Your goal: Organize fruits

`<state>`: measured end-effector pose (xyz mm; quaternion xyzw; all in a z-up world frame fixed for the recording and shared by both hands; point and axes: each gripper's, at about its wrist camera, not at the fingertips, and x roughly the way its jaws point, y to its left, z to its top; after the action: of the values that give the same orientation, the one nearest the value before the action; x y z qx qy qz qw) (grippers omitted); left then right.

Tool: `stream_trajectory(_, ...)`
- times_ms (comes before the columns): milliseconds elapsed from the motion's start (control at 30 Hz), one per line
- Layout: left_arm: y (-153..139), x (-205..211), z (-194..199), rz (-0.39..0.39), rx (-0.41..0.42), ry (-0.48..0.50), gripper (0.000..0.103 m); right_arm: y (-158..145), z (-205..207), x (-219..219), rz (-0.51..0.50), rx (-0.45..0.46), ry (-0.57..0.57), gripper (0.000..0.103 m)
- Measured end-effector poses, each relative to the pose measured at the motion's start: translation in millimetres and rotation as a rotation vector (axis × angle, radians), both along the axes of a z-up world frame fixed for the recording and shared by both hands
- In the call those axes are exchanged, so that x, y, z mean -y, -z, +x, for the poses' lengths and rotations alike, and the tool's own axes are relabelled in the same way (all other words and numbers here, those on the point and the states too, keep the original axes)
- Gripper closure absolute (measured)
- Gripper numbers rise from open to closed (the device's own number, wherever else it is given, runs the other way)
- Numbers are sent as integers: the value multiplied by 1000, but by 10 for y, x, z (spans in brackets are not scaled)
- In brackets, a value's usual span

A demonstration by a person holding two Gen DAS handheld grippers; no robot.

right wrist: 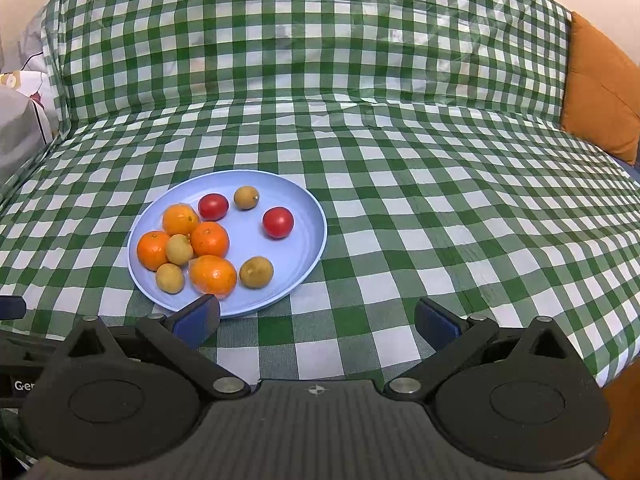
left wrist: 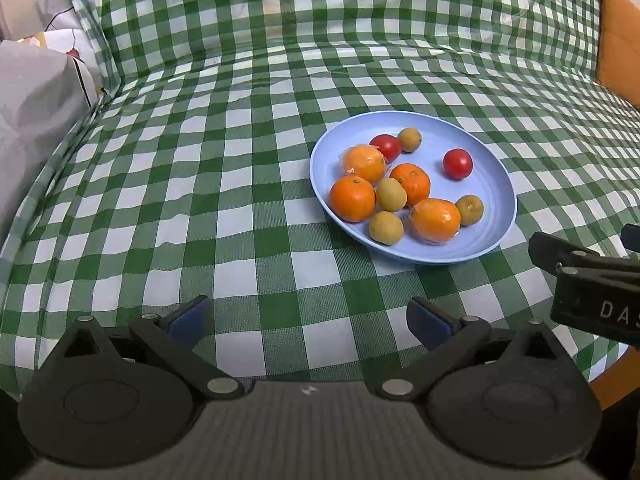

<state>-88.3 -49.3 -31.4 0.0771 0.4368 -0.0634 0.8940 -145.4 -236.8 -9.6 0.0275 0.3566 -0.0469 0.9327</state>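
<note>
A light blue plate (left wrist: 492, 168) (right wrist: 308, 240) sits on the green checked cloth and holds several fruits: oranges (left wrist: 353, 198) (right wrist: 209, 239), two red tomatoes (left wrist: 457, 163) (right wrist: 278, 222) and brownish-green kiwis (left wrist: 386, 227) (right wrist: 256, 272). Two oranges are in clear wrap (left wrist: 436, 220). My left gripper (left wrist: 308, 316) is open and empty, low over the cloth, in front and left of the plate. My right gripper (right wrist: 318, 320) is open and empty, at the plate's near right edge; its left finger (right wrist: 198, 318) overlaps the rim. The right gripper also shows in the left wrist view (left wrist: 588, 280).
The checked cloth (left wrist: 200, 200) covers a seat and its upright back (right wrist: 320, 40). An orange cushion (right wrist: 604, 88) stands at the right. Grey and white fabric (left wrist: 32, 92) lies at the left. The cloth's front right edge (right wrist: 616, 364) drops off near my right gripper.
</note>
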Motion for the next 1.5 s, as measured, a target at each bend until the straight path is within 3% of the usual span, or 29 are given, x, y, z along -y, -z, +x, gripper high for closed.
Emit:
stream_trajectory(1100, 6, 36, -13, 7, 12, 12, 0, -6, 5, -33, -10, -1, -11, 1)
stream_trajectory(1500, -32, 47, 3, 6, 53, 25, 0, -50, 77, -60, 10, 20, -12, 1)
